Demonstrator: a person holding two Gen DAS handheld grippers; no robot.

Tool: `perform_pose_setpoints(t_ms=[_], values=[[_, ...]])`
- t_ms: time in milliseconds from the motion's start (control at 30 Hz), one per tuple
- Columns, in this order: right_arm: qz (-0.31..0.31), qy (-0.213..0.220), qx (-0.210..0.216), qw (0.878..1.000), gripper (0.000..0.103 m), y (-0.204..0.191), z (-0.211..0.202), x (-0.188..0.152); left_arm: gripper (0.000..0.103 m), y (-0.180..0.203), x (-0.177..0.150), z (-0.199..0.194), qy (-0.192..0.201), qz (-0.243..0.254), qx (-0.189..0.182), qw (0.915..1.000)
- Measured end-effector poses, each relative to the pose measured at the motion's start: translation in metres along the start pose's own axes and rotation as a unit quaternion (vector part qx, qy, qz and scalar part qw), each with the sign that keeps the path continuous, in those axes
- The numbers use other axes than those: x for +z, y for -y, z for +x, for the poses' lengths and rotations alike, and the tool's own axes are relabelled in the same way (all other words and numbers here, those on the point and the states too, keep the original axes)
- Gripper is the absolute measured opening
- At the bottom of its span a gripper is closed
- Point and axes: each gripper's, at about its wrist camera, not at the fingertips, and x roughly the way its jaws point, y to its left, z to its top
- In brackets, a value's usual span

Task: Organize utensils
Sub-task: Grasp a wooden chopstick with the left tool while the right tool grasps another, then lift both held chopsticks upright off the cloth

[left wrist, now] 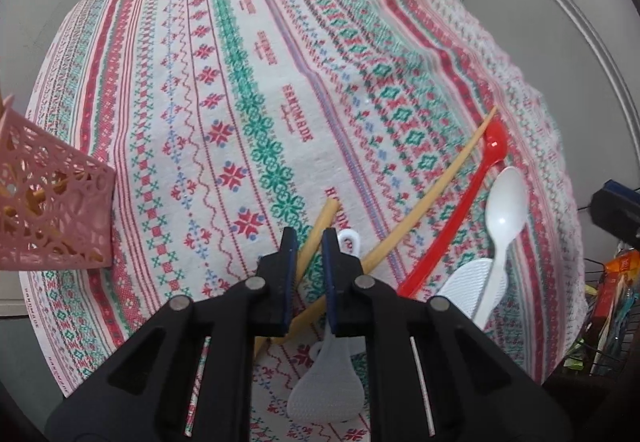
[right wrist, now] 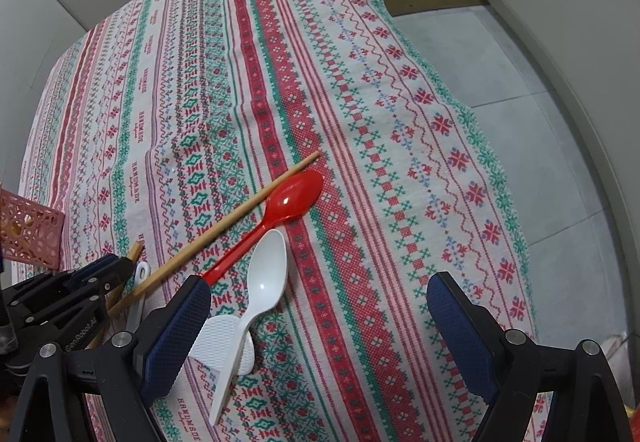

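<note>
My left gripper is shut on a short wooden chopstick just above the patterned tablecloth. A longer chopstick lies crossed under it, beside a red spoon and a white spoon. A white rice paddle lies below the left gripper; a second paddle lies under the white spoon. A pink lattice holder stands at the left. My right gripper is open and empty, hovering over the white spoon and red spoon.
The tablecloth's far and right edges drop to grey floor. A wire rack with colourful packets stands at the right. The left gripper shows at the left of the right wrist view.
</note>
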Motion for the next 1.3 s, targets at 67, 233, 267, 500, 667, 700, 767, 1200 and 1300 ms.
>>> perform_pose_setpoints(t_ms=[67,233,267,500,667,700,767,1200,1300], values=[[0.002,-0.002,-0.001,1.000,0.091,0.002,0.002,0.001,0.014,0.001,0.001,0.001,0.001,-0.001,0.001,1.0000],[0.011,-0.004,0.002,1.000,0.091,0.007,0.006,0.006,0.009,0.004,0.002,0.002,0.006,-0.001,0.012,0.9999],[0.014,-0.005,0.005,1.000,0.091,0.008,0.007,0.008,0.009,0.004,0.001,-0.001,0.008,0.002,0.011,0.9999],[0.024,-0.003,0.058,0.998,0.072,-0.002,0.011,0.019,0.008,-0.006,-0.008,-0.033,0.040,0.010,0.005,0.9991],[0.040,-0.024,0.113,0.992,0.040,-0.015,0.029,0.028,0.008,-0.014,-0.023,-0.055,0.062,0.012,-0.004,0.9980],[0.043,-0.026,0.110,0.993,0.038,-0.016,0.033,0.031,0.008,-0.015,-0.026,-0.059,0.066,0.013,-0.005,0.9977],[0.048,-0.022,0.092,0.994,0.032,-0.015,0.041,0.038,0.008,-0.016,-0.032,-0.068,0.075,0.017,-0.006,0.9970],[0.055,-0.017,0.012,0.998,0.024,-0.017,0.090,0.062,0.008,-0.032,-0.054,-0.090,0.093,0.020,-0.015,0.9953],[0.033,-0.008,-0.018,0.999,0.024,-0.028,0.094,0.066,0.008,-0.034,-0.056,-0.091,0.093,0.019,-0.015,0.9953]])
